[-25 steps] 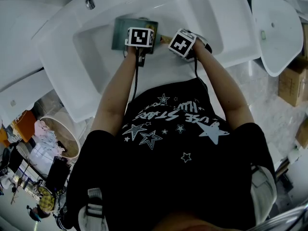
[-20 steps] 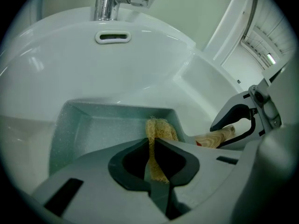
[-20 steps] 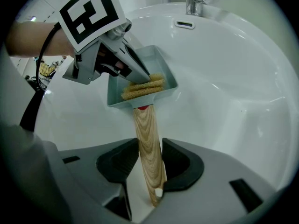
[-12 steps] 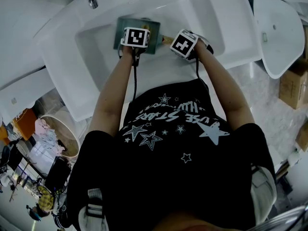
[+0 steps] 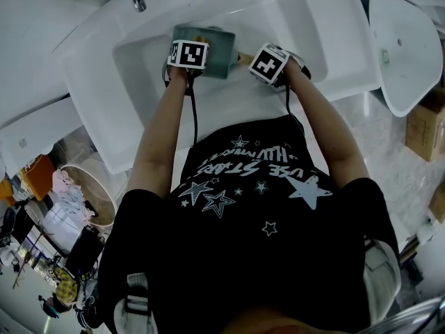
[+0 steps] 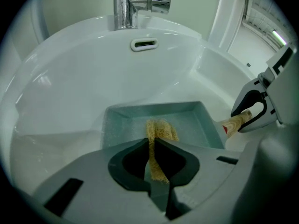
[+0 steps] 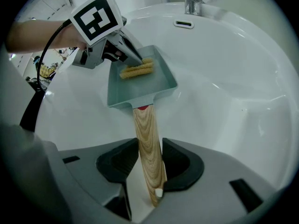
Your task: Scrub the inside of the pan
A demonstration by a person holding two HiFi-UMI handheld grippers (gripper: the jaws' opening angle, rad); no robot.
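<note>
From the head view, the pan [image 5: 217,47] lies in the white sink [image 5: 299,26], about the middle of the bowl, its wooden handle [image 5: 243,57] pointing toward the sink's right wall. My left hand-held gripper [image 5: 197,44] reaches down into the pan; my right hand-held gripper [image 5: 254,61] sits at the handle. Bare sink floor lies open on both sides of the pan – wider on the left.

In the left gripper view, my jaws are clenched on a yellow scrub pad [image 6: 160,130], whose free end rests on the pan's floor. The pan's raised rim boxes the pad in on three sides, with clear floor around it. Beyond the far rim, smooth sink wall rises to the overflow slot [image 6: 144,44] and the faucet [image 6: 124,6].

In the right gripper view, my jaws grip the wooden handle, which runs straight between the pads with its end just past them. The pan sits left of the sink's centre, the pad near its far left corner under the other gripper – and the sink's right half is open.
</note>
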